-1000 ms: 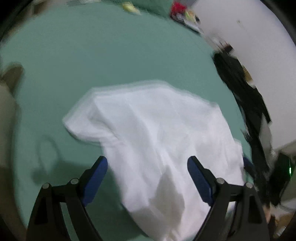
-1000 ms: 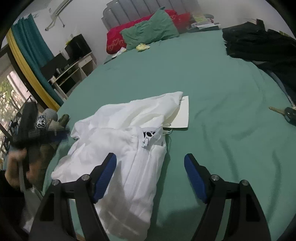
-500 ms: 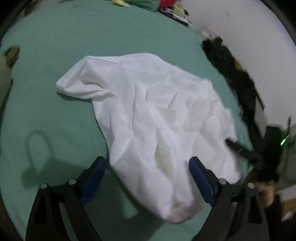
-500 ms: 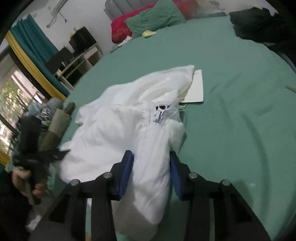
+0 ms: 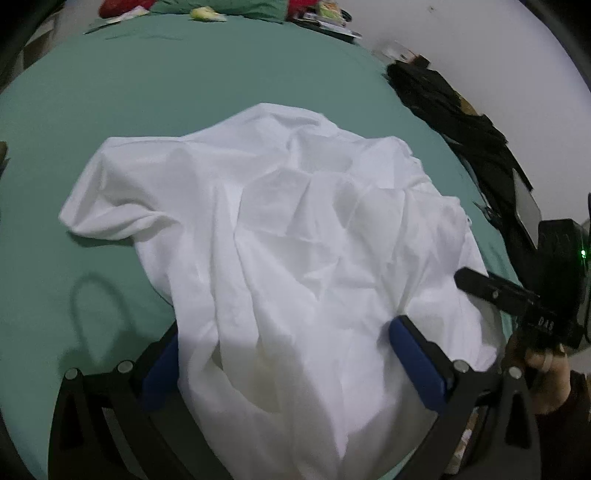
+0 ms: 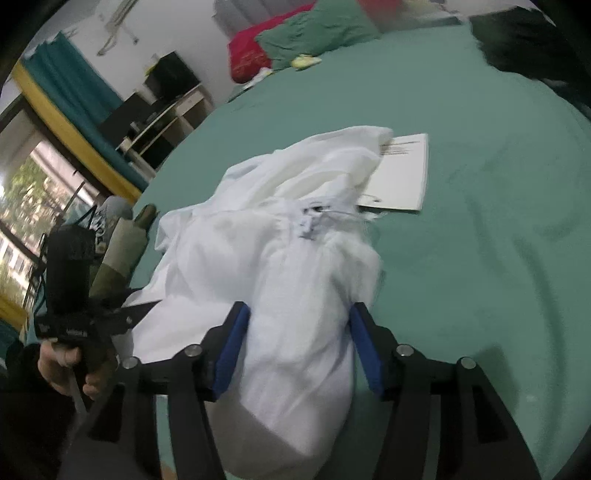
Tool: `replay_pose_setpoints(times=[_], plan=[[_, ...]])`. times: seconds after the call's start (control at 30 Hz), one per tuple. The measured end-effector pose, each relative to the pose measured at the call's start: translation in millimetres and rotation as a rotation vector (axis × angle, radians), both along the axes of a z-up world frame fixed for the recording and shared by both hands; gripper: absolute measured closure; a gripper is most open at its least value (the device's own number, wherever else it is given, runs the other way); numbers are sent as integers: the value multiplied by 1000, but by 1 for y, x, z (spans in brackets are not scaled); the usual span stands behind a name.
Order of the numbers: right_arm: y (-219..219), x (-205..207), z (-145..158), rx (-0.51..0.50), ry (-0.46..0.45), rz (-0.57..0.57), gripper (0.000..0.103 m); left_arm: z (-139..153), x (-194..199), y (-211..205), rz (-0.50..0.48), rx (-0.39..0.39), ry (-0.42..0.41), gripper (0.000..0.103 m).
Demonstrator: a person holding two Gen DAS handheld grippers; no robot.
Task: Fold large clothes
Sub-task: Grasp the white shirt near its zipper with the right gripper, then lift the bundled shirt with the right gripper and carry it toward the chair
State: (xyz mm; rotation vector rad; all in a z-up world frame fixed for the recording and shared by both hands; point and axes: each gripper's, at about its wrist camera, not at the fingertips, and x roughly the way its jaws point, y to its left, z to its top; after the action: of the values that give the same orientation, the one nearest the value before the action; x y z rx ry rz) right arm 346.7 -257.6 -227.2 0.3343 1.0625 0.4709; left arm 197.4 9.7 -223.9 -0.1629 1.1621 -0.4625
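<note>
A large white garment point(image 5: 280, 236) lies crumpled on the green bed sheet point(image 5: 147, 85). My left gripper point(image 5: 284, 358) is open, its blue pads on either side of the garment's near edge, which drapes over the jaws. In the right wrist view the same garment point(image 6: 280, 258) shows a tag near its collar. My right gripper point(image 6: 299, 350) is half closed around a thick bunch of the white cloth, the pads touching its sides. The right gripper also shows at the right of the left wrist view point(image 5: 517, 299), and the left gripper at the left of the right wrist view point(image 6: 85, 314).
A white sheet of paper point(image 6: 402, 173) lies partly under the garment's far end. Black clothes point(image 5: 454, 114) are piled along the bed's right side by the wall. Green and red pillows point(image 6: 310, 33) lie at the head. A dark shelf unit point(image 6: 162, 96) stands beside the bed.
The left gripper has moved closer, so the garment's edge now lies between its pads. The right gripper's jaws, wide open a second ago, narrowed on the bunched cloth, then widened a little around it.
</note>
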Motion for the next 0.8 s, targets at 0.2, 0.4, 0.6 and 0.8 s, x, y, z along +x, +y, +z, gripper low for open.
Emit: replay_pose_setpoints(times=[0.2, 0.4, 0.6, 0.8], plan=[[5, -3, -10, 14, 10, -26, 29, -9, -19, 1, -36, -4, -45, 3], [30, -6, -10, 3, -19, 37, 54, -6, -31, -20, -100, -35, -70, 22], [30, -16, -1, 82, -26, 49, 83, 0, -38, -3, -41, -116, -64, 84], [33, -34, 39, 115, -127, 60, 85, 31, -56, 5, -6, -120, -143, 90]])
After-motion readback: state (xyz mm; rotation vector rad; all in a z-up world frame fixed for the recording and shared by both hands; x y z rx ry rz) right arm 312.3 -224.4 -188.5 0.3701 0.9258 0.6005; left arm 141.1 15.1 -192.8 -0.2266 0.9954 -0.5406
